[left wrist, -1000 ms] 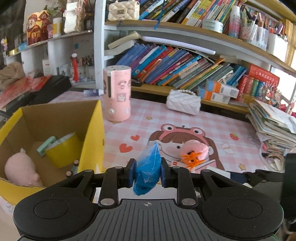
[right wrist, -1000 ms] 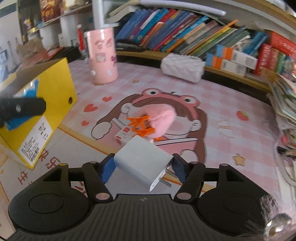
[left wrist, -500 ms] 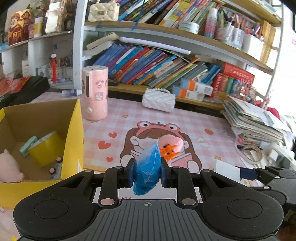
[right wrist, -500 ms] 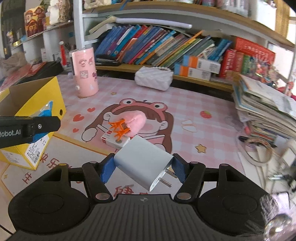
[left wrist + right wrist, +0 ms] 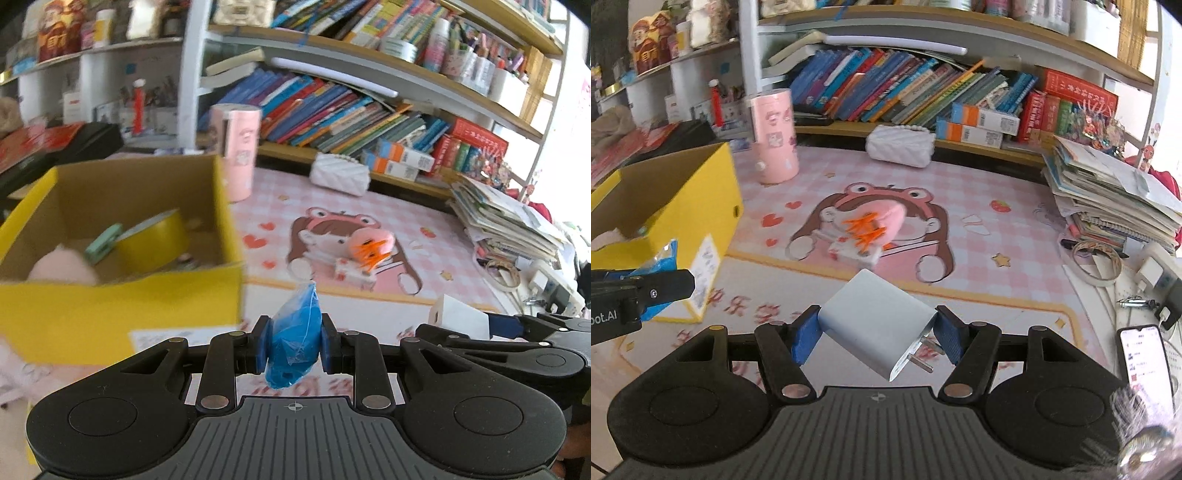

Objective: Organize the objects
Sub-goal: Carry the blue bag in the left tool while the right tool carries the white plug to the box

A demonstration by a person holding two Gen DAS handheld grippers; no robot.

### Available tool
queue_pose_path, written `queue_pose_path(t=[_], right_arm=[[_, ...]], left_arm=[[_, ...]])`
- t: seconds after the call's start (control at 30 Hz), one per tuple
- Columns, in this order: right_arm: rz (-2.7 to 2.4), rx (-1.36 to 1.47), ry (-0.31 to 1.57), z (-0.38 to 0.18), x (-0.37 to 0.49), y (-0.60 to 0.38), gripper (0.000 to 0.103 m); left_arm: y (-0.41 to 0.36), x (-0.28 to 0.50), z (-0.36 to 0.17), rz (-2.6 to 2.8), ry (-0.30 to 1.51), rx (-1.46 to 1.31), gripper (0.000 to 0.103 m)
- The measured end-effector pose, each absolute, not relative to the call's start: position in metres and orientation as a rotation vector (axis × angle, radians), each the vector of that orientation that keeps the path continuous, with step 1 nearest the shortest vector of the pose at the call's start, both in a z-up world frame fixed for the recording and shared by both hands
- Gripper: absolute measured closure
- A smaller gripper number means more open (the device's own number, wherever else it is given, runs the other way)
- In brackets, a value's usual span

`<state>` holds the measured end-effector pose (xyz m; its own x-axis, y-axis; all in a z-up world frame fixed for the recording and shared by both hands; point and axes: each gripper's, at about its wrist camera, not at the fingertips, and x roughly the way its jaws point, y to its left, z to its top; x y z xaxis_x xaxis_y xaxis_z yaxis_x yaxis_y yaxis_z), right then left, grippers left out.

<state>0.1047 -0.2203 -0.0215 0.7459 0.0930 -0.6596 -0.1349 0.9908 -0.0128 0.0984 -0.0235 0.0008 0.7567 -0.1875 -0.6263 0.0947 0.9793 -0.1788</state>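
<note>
The open top of the yellow box [image 5: 122, 314] is unblocked from above, its near wall standing in front, while bare mat [image 5: 979, 295] lies ahead, edged by a paper stack [image 5: 1115, 199] on the right.

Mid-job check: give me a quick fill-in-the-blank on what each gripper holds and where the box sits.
1. The left gripper is shut on a small ____ plastic bag.
2. The right gripper clamps a white ____ with two metal prongs.
3. The open cardboard box has ____ outer walls.
4. The orange hair clip rests against a ____ plush.

Missing words: blue; charger; yellow; pink
</note>
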Motion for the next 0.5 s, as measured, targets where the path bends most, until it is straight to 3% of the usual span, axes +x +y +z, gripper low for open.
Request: queue_pose_path(t=[0.5], right_arm=[[0.235, -0.124, 0.719, -0.019, 0.044, -0.134, 0.040]], left_arm=[[0.061, 0.038, 0.004, -0.062, 0.690, -0.197, 0.078]])
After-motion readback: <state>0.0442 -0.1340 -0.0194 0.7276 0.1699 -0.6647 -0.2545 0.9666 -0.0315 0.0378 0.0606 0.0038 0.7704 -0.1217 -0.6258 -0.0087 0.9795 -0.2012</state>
